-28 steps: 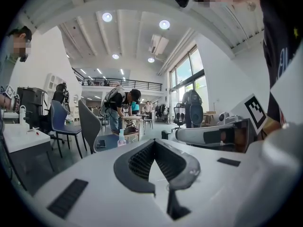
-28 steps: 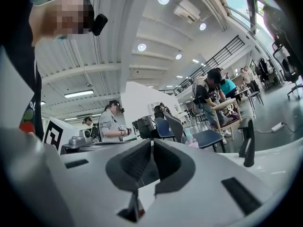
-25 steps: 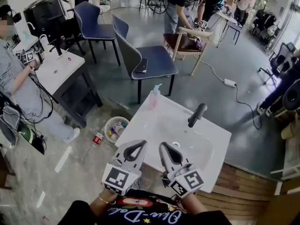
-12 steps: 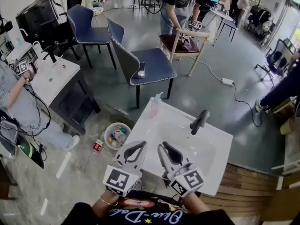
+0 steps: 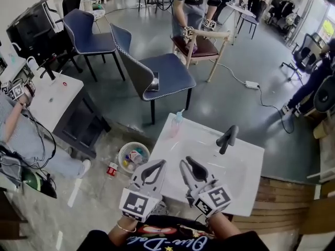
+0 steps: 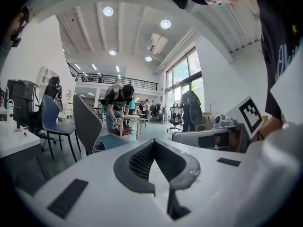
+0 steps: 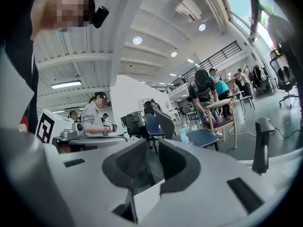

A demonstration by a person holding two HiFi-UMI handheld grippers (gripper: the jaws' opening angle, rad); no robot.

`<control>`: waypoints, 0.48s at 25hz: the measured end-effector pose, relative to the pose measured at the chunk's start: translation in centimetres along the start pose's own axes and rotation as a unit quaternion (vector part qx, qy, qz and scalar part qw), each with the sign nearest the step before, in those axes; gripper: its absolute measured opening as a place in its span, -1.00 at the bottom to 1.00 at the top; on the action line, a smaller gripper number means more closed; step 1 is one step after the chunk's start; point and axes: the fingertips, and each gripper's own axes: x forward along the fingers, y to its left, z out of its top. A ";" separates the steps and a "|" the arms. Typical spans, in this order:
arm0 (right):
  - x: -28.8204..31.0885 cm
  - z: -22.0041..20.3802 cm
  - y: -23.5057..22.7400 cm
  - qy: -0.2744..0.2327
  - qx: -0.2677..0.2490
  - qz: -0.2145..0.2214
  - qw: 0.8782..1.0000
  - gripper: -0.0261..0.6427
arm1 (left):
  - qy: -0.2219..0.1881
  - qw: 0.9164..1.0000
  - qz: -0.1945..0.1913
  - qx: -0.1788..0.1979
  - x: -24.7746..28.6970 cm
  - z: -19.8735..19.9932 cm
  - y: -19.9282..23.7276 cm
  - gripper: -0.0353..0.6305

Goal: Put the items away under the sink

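Observation:
The white sink stands just ahead of me, with a black faucet and a pale soap bottle on its far left corner. On the floor to its left sits a round white basket with several small items in it, and a red can lies beside it. My left gripper hovers over the sink's near left edge, jaws shut on nothing. Close to its right, my right gripper shows a narrow gap between its jaws and holds nothing. The space under the sink is hidden.
A grey-blue chair stands beyond the sink, a wooden chair with a person bent over it farther back. A white table and a seated person are at the left. A cable and power strip lie on the floor.
The view has drifted, so the sink sits slightly more to the right and nearer. Both grippers stay side by side over its near edge; nothing was taken hold of.

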 end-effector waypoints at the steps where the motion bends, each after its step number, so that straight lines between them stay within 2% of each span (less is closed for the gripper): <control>1: 0.2 -0.2 -0.3 0.005 -0.002 -0.006 1.000 -0.69 | 0.000 1.000 -0.004 -0.002 0.1 -0.2 0.1 -0.88; 6: 0.9 -0.7 -1.2 0.005 -0.004 -0.028 1.000 -0.66 | 0.008 1.000 -0.014 -0.005 0.7 -1.2 0.9 -0.88; 12: 1.8 -1.1 -2.0 0.014 -0.012 -0.030 0.999 -0.63 | 0.012 1.000 -0.010 -0.013 1.7 -1.3 2.2 -0.88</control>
